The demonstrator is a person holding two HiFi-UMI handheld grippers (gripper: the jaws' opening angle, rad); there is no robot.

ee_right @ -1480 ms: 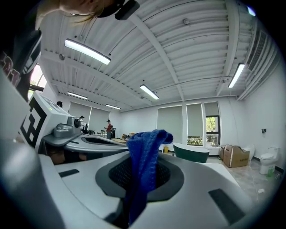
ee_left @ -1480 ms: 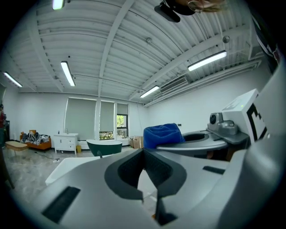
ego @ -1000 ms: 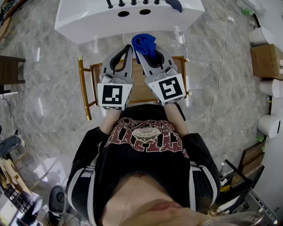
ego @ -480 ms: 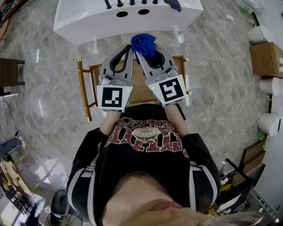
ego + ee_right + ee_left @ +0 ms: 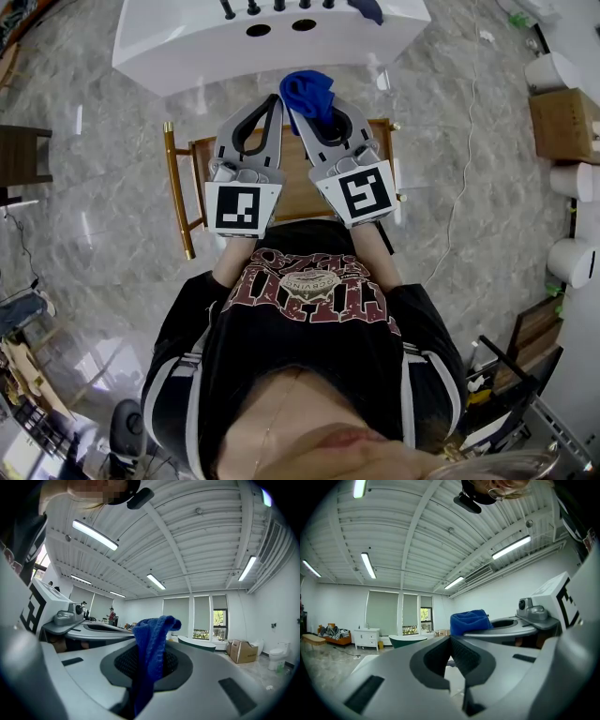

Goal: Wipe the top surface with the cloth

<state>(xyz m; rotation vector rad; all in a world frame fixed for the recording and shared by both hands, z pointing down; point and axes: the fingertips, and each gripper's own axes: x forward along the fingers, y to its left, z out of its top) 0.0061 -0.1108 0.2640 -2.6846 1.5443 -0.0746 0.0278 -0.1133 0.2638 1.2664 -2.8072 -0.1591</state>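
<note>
A blue cloth sticks out bunched from the tips of my right gripper, which is shut on it. In the right gripper view the cloth hangs down between the closed jaws. My left gripper is beside it, shut with nothing in it; in its own view the jaws meet, and the cloth shows to the right. Both grippers are held above a small wooden stand with a gold frame. A white basin unit stands just beyond.
The basin unit's top has two round holes and dark taps. Marble floor lies all around. A dark side table is at the left, a cardboard box and white rolls at the right, and a cable runs across the floor.
</note>
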